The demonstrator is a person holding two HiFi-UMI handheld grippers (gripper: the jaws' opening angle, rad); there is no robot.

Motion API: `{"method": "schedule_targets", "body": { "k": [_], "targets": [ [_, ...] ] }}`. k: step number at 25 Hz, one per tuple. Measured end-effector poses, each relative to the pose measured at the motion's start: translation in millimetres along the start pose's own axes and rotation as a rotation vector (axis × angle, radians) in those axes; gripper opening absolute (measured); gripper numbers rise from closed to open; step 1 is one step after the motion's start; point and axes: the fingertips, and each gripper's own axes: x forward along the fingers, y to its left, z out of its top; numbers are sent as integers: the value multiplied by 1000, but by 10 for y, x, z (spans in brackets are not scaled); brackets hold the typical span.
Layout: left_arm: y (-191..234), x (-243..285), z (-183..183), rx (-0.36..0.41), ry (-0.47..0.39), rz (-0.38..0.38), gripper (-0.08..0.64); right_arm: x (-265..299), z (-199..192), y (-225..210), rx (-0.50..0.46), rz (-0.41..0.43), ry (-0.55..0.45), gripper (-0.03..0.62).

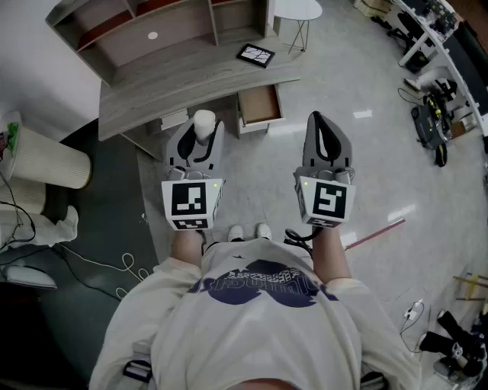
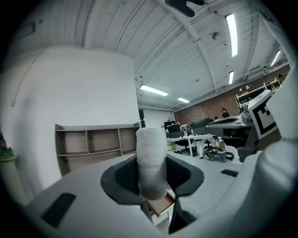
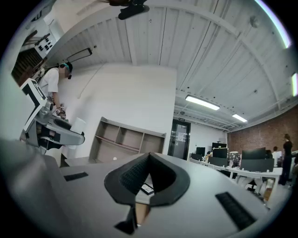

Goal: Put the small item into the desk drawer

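Pale speckled floor (image 1: 381,152) of an open workshop room, seen steeply from above. Dark mat (image 1: 99,251) covers the part off the left end of the desk (image 1: 191,80). Nearest the camera: person's white shirt (image 1: 259,305) with a dark print. Shoes (image 1: 249,231) just show, toes toward the desk.

Both grippers held out side by side, short of the desk front, well apart from each other.

Left gripper (image 1: 202,135): jaws spread wide and pressed on a white cylinder (image 1: 203,122). It stands upright between the pads, its top clear above them. Left gripper view agrees: white cylinder (image 2: 151,162) fills the gap in the left gripper (image 2: 152,181), dark pads on either side of its lower part. So the item is in the air, in front of the desk and left of the drawer (image 1: 259,105), not yet inside.

Right gripper (image 1: 326,133): jaws fully together, tips meeting, nothing gripped. Same in the right gripper view (image 3: 148,174).

Drawer: pulled out from under the desk's right end, brown inside showing. In the left gripper view the drawer (image 2: 160,204) sits just below the cylinder.

On the desk top, behind the drawer: dark framed picture (image 1: 255,55), lying flat. Along the desk's back edge: open shelf unit (image 1: 152,30). Beyond the desk's right end: white round side table (image 1: 297,9). Off the desk's left end: ribbed cream bin (image 1: 46,160).
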Motion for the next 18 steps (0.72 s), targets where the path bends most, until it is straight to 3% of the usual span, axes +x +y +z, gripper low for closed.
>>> {"method": "schedule_targets", "body": {
  "k": [18],
  "targets": [
    [-30,-109,-46,11,19,3,143,-133,-76,7,-1,-2,22,-2]
  ]
}}
